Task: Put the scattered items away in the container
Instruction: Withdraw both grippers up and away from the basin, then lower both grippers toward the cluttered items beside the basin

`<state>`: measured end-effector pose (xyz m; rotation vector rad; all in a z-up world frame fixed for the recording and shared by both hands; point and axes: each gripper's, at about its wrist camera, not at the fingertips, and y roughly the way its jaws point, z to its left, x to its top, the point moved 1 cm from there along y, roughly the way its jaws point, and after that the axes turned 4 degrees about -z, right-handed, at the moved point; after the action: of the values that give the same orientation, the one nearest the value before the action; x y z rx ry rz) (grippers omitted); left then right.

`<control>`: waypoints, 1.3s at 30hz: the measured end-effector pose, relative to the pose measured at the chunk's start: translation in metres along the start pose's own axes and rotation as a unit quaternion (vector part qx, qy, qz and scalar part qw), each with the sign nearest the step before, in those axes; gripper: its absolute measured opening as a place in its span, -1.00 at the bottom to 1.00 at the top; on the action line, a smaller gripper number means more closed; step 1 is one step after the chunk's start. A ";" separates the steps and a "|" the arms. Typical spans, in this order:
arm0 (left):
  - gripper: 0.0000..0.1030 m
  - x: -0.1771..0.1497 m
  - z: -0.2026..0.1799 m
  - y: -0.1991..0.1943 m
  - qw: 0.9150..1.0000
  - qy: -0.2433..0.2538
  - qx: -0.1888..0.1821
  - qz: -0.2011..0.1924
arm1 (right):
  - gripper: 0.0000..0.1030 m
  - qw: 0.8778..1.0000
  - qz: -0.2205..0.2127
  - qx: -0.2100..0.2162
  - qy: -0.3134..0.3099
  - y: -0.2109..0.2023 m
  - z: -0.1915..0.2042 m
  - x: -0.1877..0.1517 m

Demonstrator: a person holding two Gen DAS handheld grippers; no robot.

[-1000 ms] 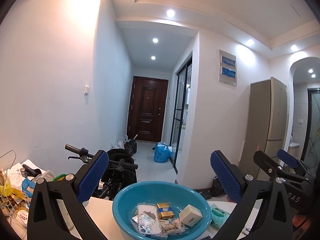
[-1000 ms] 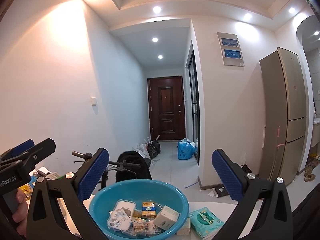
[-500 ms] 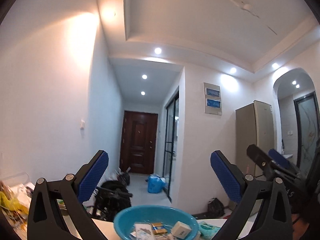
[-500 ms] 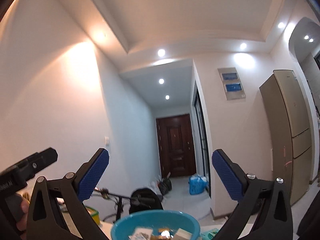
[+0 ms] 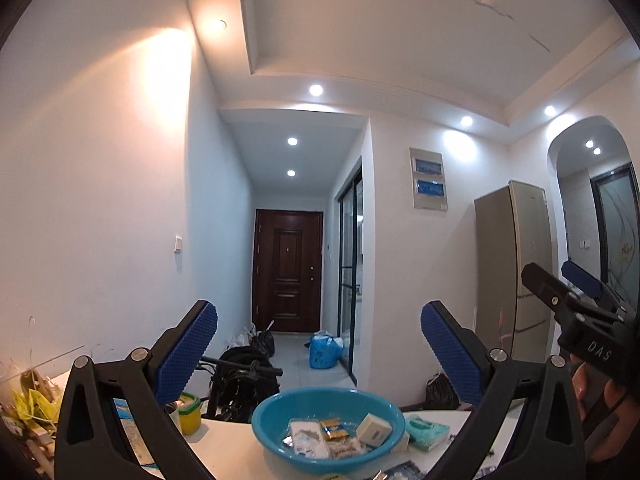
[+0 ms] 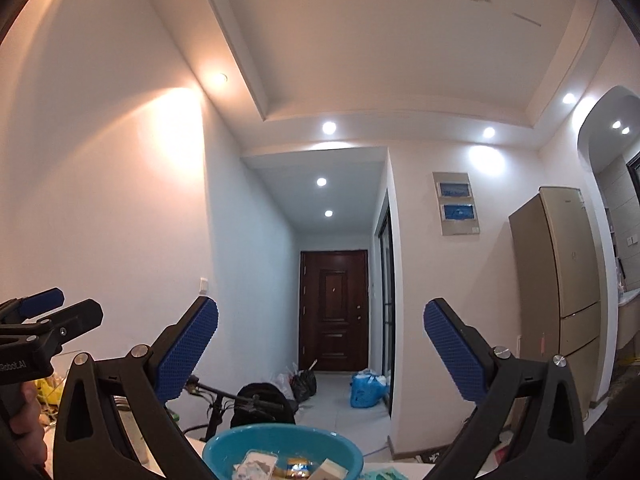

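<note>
Left wrist view: green tissue pack [image 5: 427, 434] lies on the table just right of the blue basin [image 5: 326, 430], below and between the left gripper [image 5: 319, 350]'s wide, empty jaws; the right gripper [image 6: 321, 350] also gapes empty.

We are in a home, an apartment's living area. At centre frame a hallway ends in a dark wooden entry door [image 5: 287, 270]; at the right stands a tall fridge [image 5: 514, 268]. A bicycle [image 5: 240, 380] leans near bags [image 5: 324, 350] on the tiled floor at lower centre.
</note>
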<state>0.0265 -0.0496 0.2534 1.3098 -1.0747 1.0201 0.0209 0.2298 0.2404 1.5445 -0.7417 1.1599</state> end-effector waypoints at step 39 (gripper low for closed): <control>1.00 -0.155 0.000 0.059 0.964 -0.040 0.025 0.262 | 1.00 0.951 0.309 -0.017 -0.021 0.029 -0.007 -0.164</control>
<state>-0.0646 -0.0443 0.1151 1.1338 -1.5120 1.3973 -0.0640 0.2126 0.0976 1.3426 -1.3265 1.5535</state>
